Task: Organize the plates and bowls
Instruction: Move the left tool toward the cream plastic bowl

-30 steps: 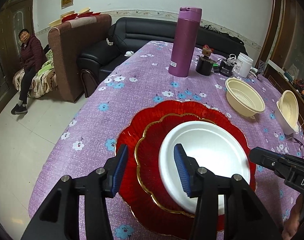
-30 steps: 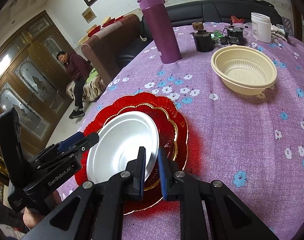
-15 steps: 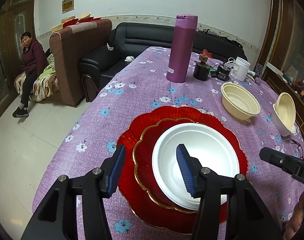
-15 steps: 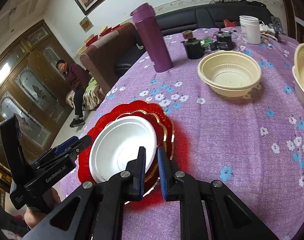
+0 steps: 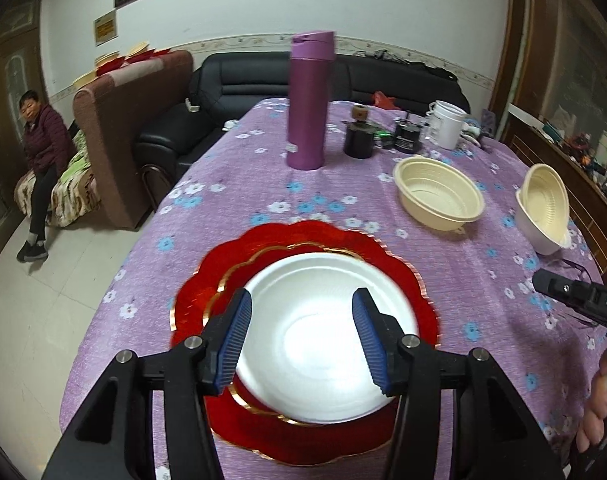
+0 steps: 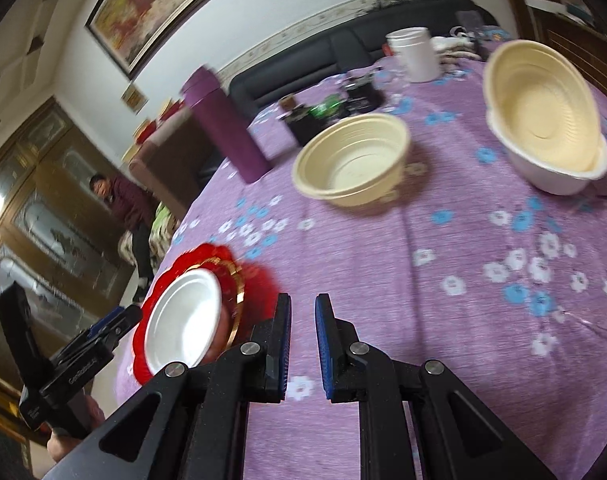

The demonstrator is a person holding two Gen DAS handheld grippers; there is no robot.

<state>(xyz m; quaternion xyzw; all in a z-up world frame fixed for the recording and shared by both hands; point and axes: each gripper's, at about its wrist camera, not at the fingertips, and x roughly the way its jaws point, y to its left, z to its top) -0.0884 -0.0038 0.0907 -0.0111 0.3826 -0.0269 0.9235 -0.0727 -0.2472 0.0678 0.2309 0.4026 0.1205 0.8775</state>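
Observation:
A white plate (image 5: 315, 356) lies on a gold-rimmed red plate (image 5: 239, 276), which lies on a larger scalloped red plate (image 5: 315, 234) at the near end of the table. My left gripper (image 5: 302, 296) hovers open above the white plate, touching nothing. My right gripper (image 6: 303, 300) is shut with nothing in it, over bare cloth to the right of the plate stack (image 6: 183, 320). A cream bowl (image 6: 351, 160) stands farther back. Another cream bowl (image 6: 543, 108) leans tilted inside a white bowl (image 6: 555, 180) at the right.
The table (image 5: 463, 280) has a purple flowered cloth. A purple flask (image 5: 309, 100), dark jars (image 5: 359, 140) and a white cup (image 5: 447, 124) stand at the far end. A person (image 5: 39, 152) sits left of the table by the sofas.
Both grippers have drawn back from the plate stack. The right one swung right and rolled, so the bowls now fill its view. The left jaws stand a little wider.

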